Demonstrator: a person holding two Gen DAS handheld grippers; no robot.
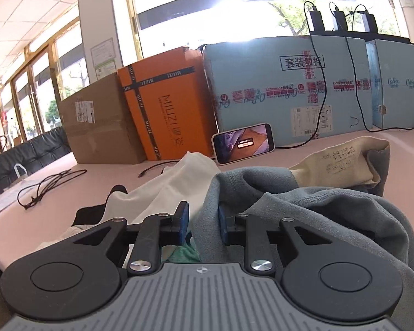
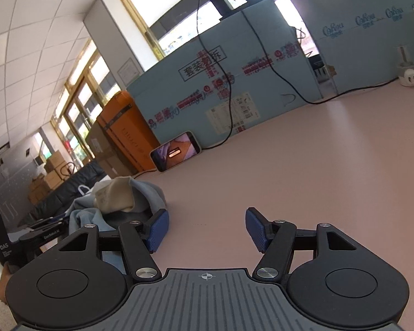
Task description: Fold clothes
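Note:
A grey-blue fleece garment (image 1: 303,220) lies bunched on the pink table, its cream lining with a printed label (image 1: 342,162) turned out. A white garment (image 1: 162,195) and a black one (image 1: 88,215) lie beside it on the left. My left gripper (image 1: 202,224) is shut on a fold of the grey-blue fleece, with cloth between its blue pads (image 1: 183,222). The fleece also shows in the right wrist view (image 2: 140,195), at the left. My right gripper (image 2: 205,230) is open and empty, just above bare table to the right of the pile.
A phone (image 1: 243,142) leans against a light blue box (image 1: 276,82). An orange box (image 1: 168,102) and a brown carton (image 1: 96,121) stand at the back. Black cables (image 1: 47,186) lie on the table's left. A white power socket (image 2: 409,75) sits far right.

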